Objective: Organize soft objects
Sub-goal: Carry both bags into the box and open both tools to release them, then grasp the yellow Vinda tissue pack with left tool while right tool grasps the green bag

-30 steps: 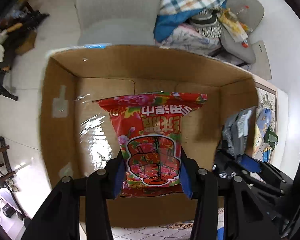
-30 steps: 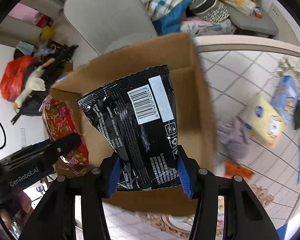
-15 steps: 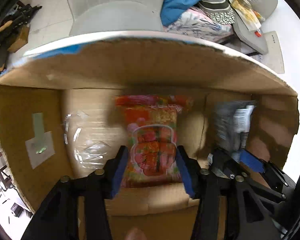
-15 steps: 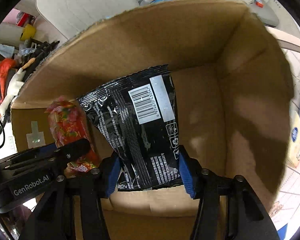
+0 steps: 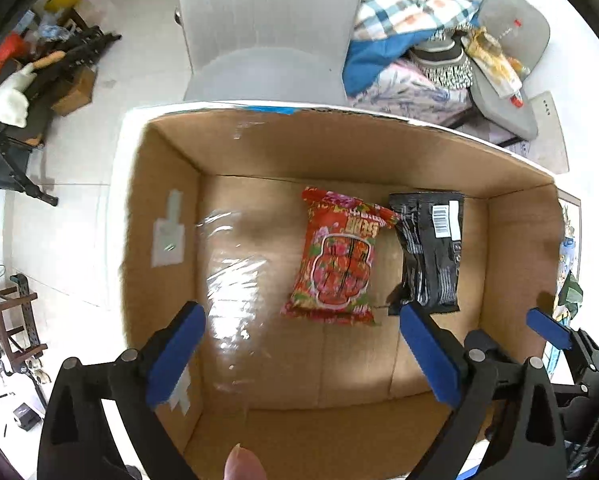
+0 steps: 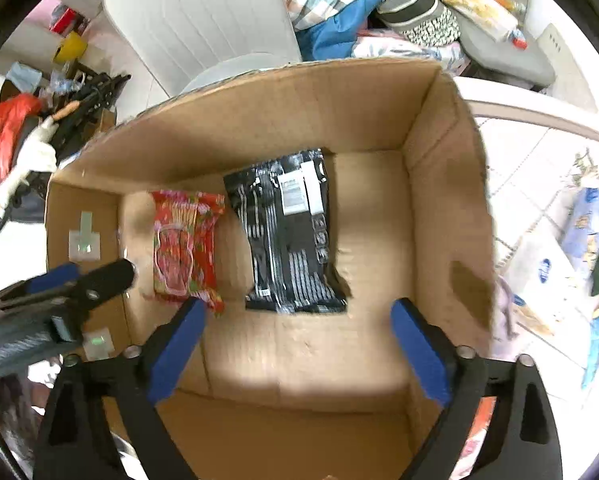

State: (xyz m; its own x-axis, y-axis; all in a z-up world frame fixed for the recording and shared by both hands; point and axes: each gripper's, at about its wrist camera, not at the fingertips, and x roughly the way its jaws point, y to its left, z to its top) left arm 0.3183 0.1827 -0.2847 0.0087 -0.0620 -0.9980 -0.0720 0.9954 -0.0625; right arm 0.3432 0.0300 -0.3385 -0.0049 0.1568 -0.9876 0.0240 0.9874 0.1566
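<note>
Cardboard box (image 5: 511, 240): open-topped, both packets lying flat on its floor.
Red packet (image 5: 335, 264): mid-floor, just left of the black one.
Black packet (image 5: 431, 248): nearer the box's right wall.
Left gripper (image 5: 299, 344): jaws spread wide, empty, above the box.
Right gripper (image 6: 295, 340): spread wide, empty too.

2 snack packets (image 5: 333, 268) (image 5: 429, 254) lie side by side, touching, on the cardboard box (image 5: 339, 152) floor.
</note>
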